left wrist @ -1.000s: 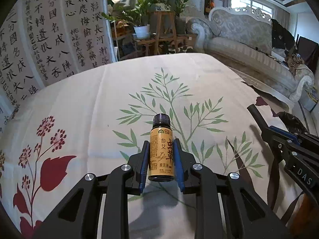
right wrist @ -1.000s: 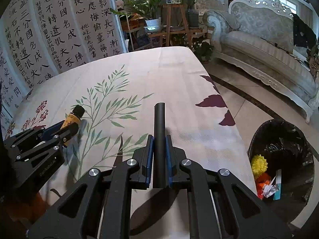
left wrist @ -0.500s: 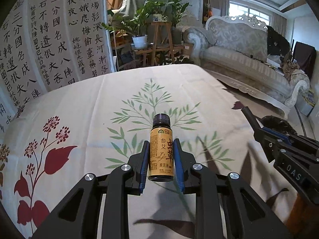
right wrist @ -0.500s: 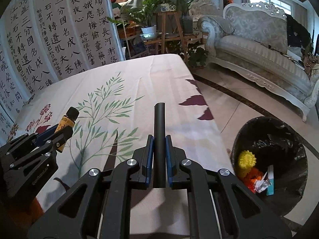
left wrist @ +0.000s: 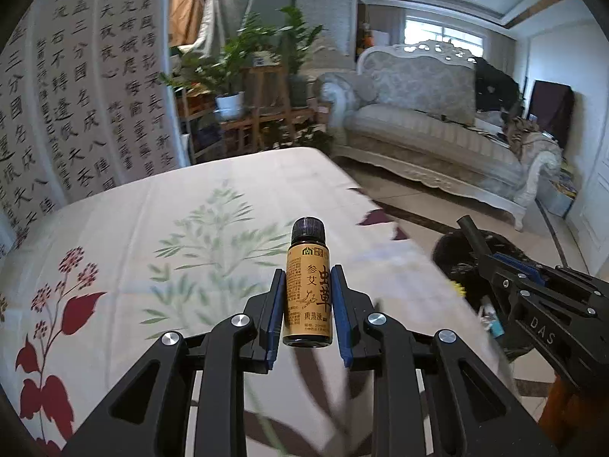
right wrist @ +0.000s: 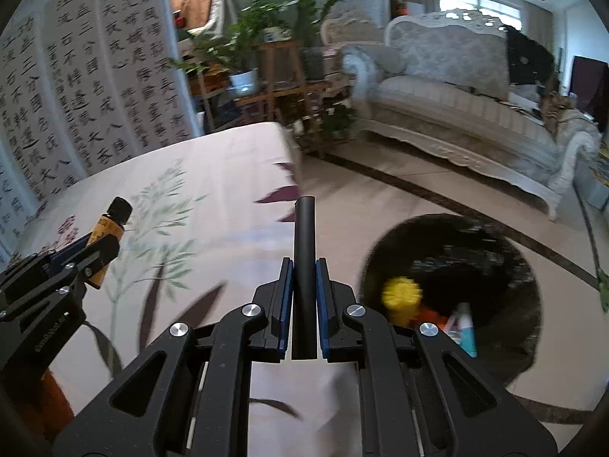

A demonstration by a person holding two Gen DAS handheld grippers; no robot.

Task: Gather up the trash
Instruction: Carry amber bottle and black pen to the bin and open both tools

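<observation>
My left gripper [left wrist: 307, 306] jaws clamp amber bottle [left wrist: 308, 285] | right gripper [right wrist: 304, 297] jaws clamp black tube [right wrist: 304, 266] | bin [right wrist: 475, 243] contents blurred, partly hidden.

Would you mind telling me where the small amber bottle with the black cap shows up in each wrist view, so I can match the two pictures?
Left wrist view: the amber bottle stands upright at centre, clamped in the left gripper.
Right wrist view: the same bottle is at the left edge, tilted, in that gripper.
Shared landmark: the black trash bin on the floor beside the table, at right in both views.
</observation>
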